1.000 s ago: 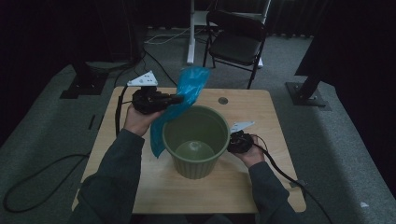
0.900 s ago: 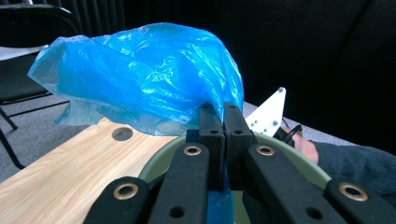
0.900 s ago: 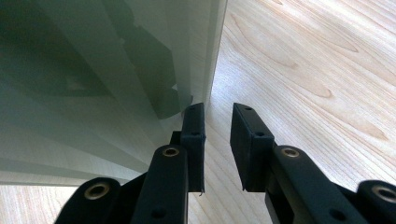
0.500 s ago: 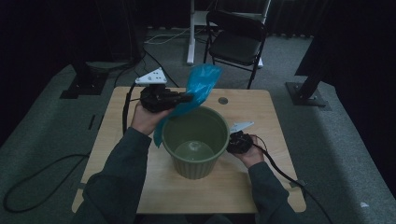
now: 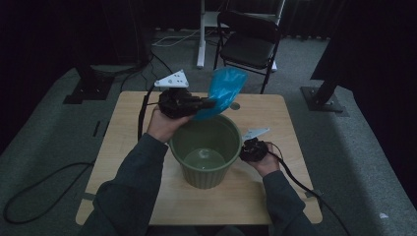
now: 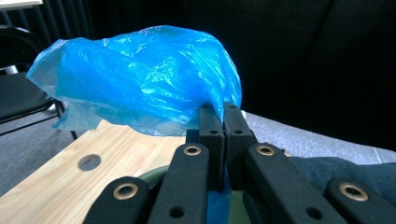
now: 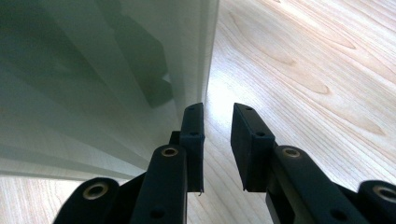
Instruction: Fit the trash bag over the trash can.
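The blue plastic bag [image 5: 223, 92] is pinched at one edge between the jaws of the left gripper [image 5: 209, 103], which are clenched tight on the film, as the left gripper view confirms [image 6: 223, 122]. The bag [image 6: 140, 84] is held above the far rim of the green bin [image 5: 206, 152], most probably so that it can be spread and lowered into the bin as a liner. The loose body of the bag is left hanging free and crumpled, not yet opened

The right gripper [image 5: 245, 152] is set against the right outer wall of the bin, at table level. Its jaws stand apart with nothing between them; one jaw lies just beside the ribbed bin wall [image 7: 102, 79], a position judged to brace the bin against sliding on the wooden table [image 5: 123, 142]

No brand, label or legible writing is found on the bag, the bin or the table
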`<state>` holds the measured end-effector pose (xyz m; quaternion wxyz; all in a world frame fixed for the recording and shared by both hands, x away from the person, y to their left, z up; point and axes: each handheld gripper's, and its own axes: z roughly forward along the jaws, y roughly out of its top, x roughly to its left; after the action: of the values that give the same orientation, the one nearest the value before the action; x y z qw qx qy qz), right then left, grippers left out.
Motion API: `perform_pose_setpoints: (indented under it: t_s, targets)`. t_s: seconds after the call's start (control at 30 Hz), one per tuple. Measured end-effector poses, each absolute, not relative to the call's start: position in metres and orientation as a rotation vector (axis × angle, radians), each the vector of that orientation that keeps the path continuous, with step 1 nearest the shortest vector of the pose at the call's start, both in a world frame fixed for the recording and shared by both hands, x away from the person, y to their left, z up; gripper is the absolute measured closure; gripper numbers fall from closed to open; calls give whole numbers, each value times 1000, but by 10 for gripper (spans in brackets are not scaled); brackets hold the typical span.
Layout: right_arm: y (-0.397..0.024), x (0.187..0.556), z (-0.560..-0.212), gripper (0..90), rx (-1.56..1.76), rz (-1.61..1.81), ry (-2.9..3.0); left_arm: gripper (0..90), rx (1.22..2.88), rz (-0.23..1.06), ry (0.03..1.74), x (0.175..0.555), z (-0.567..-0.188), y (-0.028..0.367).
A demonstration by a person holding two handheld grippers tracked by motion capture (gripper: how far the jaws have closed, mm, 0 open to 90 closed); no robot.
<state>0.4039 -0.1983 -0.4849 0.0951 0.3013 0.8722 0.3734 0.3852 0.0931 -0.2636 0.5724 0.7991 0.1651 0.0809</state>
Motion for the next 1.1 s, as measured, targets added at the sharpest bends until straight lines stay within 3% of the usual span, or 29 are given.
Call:
perform_pose_setpoints:
  t_s: [0.6,1.1]
  targets:
    - [-207,404,-485,743,917,1121,2568,887,1841,147,277,367,-236,59]
    - [-209,403,-486,742,922,1124,2566,885,1828,142,261,362,-226,57]
